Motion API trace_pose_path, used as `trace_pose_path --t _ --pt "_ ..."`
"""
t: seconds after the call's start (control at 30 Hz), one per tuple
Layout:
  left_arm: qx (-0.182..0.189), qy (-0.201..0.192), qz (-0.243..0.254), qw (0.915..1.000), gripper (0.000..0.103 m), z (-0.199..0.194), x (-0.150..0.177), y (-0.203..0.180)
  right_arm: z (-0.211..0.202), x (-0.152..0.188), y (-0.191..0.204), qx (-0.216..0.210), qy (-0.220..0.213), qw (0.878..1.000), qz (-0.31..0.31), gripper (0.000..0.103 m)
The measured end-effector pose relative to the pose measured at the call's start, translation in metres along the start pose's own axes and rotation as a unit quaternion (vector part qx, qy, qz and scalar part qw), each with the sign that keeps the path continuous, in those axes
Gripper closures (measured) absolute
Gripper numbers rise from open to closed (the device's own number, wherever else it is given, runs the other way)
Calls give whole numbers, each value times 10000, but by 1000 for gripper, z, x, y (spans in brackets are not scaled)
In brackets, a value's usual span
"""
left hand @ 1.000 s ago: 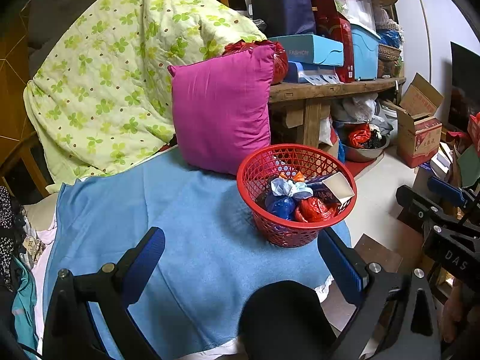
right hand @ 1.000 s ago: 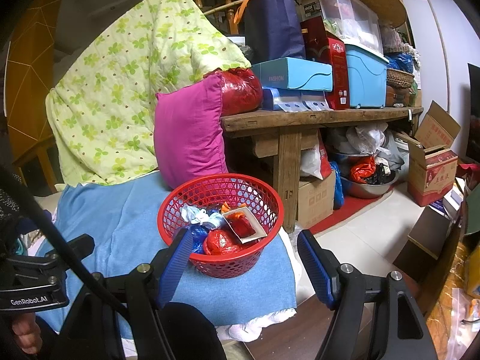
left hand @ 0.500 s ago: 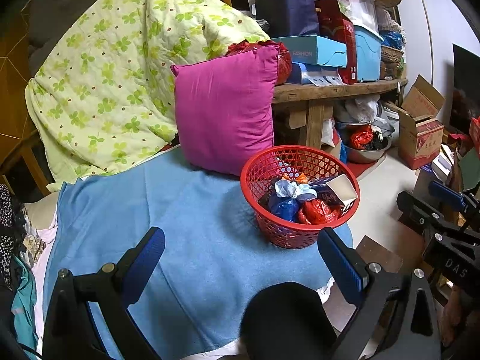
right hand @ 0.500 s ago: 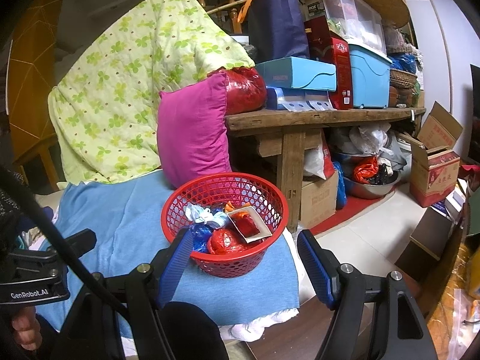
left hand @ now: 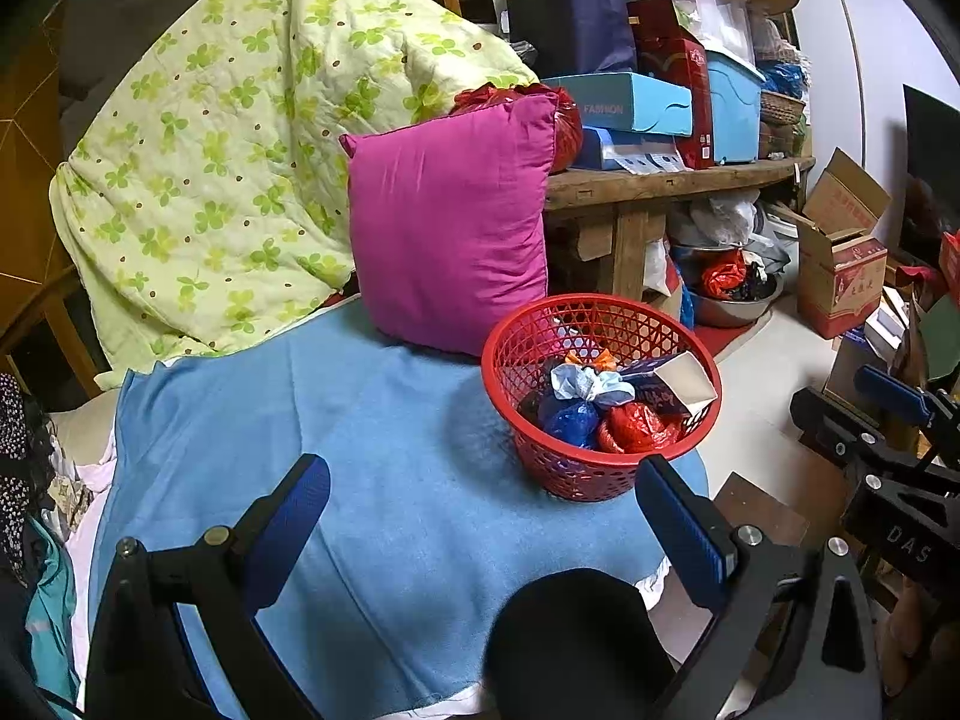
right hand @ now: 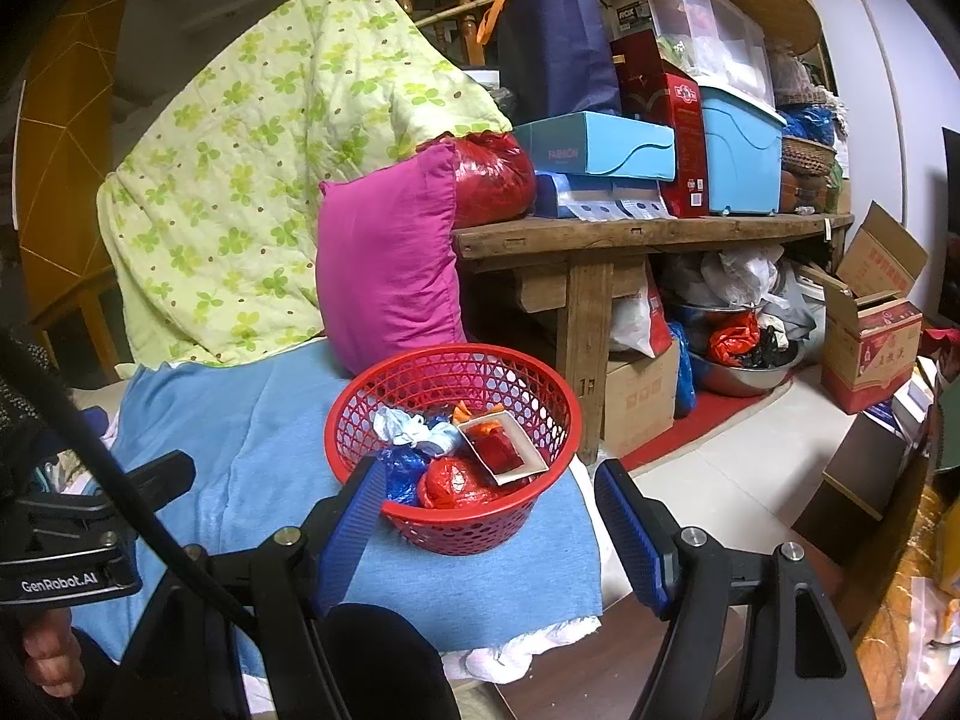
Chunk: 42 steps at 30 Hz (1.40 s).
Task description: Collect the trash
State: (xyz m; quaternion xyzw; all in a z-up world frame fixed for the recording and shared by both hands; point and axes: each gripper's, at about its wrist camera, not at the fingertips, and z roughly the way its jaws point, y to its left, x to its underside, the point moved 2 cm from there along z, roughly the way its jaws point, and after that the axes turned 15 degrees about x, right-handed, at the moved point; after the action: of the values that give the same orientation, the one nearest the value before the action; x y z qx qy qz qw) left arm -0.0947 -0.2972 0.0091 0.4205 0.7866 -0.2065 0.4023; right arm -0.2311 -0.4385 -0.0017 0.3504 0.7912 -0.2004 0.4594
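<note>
Evidently the red basket [right hand: 450, 450] sits at the blue towel's [left hand: 360, 450] edge to gather trash; left gripper [left hand: 480, 516] and right gripper [right hand: 486, 516] hover released, grasping nothing.

Open right claw [right hand: 489, 531] hovers before trash-filled red basket [right hand: 474, 525].

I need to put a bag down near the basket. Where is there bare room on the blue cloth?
The blue cloth lies bare left of the red basket, in front of the pink pillow and the green quilt. It is crowded on the wooden bench, and under it.
</note>
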Motion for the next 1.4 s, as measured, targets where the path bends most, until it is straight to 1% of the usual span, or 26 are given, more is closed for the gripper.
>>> trace_pose_path --t 1.4 --pt "-8 99 -55 9999 2 8 5 1 10 3 -3 20 90 10000 -9 28"
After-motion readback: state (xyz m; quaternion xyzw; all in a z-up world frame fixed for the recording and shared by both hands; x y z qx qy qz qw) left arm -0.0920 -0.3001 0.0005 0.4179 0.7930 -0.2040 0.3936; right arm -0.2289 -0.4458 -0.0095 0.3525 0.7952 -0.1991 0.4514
